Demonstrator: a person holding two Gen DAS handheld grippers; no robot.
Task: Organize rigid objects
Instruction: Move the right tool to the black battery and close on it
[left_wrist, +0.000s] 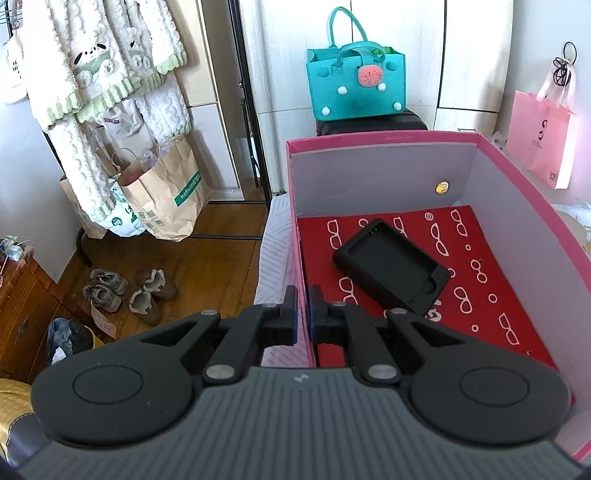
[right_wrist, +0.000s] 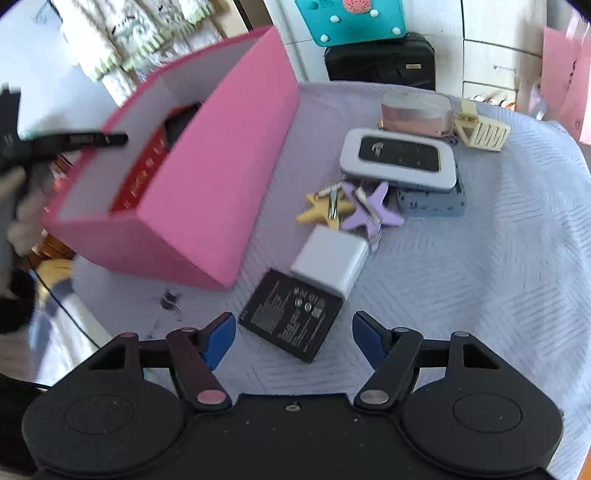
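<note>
Left gripper (left_wrist: 303, 314) has its jaws pinching the pink box (right_wrist: 207, 177) wall, right gripper (right_wrist: 293, 339) jaws spread over the black battery (right_wrist: 291, 314), so I'd centre, drop straight, squeeze the long edges, since that quilted tabletop (right_wrist: 480, 295) cloth bunches and the bedroom's cluttered.

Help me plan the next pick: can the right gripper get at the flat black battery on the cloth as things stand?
Probably yes. The right gripper has its jaws open, with the black battery lying just ahead. Nothing covers its near end; only the white charger block touches its far edge.
</note>
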